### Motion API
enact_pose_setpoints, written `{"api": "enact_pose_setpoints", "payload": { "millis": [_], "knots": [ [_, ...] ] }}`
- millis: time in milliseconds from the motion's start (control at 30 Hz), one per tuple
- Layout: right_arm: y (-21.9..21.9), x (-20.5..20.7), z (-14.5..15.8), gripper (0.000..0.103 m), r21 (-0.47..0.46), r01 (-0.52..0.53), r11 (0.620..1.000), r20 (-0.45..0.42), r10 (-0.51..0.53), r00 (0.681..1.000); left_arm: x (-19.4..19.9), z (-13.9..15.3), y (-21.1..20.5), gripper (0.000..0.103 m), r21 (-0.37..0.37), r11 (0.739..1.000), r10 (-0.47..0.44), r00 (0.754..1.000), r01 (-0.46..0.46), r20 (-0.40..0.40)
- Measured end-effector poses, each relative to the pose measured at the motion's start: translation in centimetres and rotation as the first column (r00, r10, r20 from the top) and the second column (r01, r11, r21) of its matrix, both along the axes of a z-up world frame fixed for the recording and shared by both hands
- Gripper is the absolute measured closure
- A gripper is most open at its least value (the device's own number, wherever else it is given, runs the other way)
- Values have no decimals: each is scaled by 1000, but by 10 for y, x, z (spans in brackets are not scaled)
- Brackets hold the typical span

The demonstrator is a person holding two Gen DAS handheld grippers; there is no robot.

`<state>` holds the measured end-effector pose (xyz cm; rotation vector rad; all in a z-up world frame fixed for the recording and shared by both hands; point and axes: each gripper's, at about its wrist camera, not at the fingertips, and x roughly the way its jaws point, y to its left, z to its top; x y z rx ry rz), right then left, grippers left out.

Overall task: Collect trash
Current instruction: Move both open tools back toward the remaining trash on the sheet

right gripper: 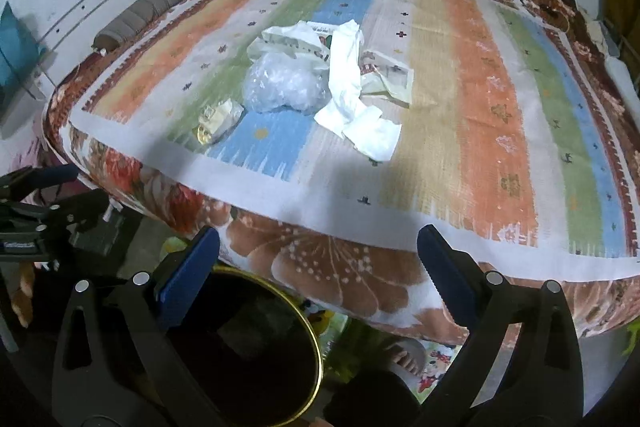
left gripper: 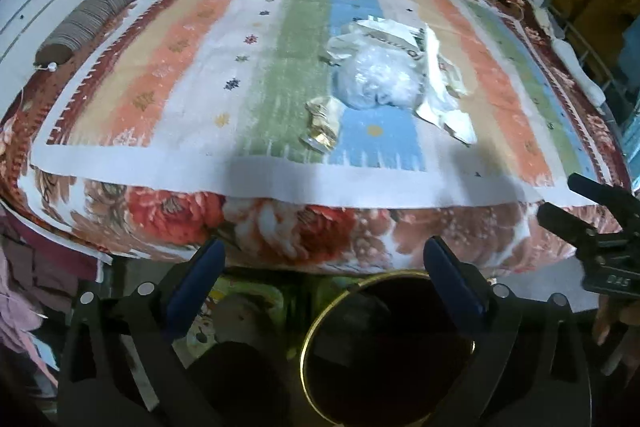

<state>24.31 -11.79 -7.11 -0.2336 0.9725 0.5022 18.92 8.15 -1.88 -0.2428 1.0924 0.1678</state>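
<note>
Both hand-held grippers, left and right, spread wide and empty over bin at bed's near edge; trash pile mid-bed, so reach far, pinch near gold wrapper first, carry back

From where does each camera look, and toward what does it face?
Left wrist: on the left claw, open, facing the striped cloth; right claw at the right edge.
Right wrist: on the right claw, open, same cloth; a foot below.
Both share the clear crumpled plastic bag and dark gold-rimmed bin.
</note>
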Motion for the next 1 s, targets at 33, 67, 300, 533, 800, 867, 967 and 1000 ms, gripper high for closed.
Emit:
{"api": "enact_pose_setpoints", "payload": {
  "millis": [33,67,300,533,800,867,967,1000],
  "knots": [
    [0,2,0,9,0,4,1000,4,-4,1000,5,0,2,6,4,1000,-1,1000,1,-1],
    [0,5,1,9,-7,7,1000,13,-7,1000,8,1,3,6,10,1000,-2,1000,2,0],
    [1,29,1,9,1,10,1000,35,-10,999,35,6,4,6,51,998,-46,998,44,33],
    [11,51,-11,9,-9,-21,1000,18,21,1000,59,8,5,6,51,998,-51,996,47,79],
    [18,68,-10,9,29,-3,1000,48,2,999,83,6,10,6,-11,999,-44,991,45,127],
    [20,72,-9,9,39,-1,999,56,-1,998,89,6,10,6,-1,999,-51,989,51,136],
    [28,76,-11,9,22,-17,1000,77,16,997,97,3,12,6,-2,998,-58,988,59,144],
    [30,78,-11,9,13,-21,1000,87,20,996,99,2,13,6,-6,998,-58,987,59,147]
  ]
}}
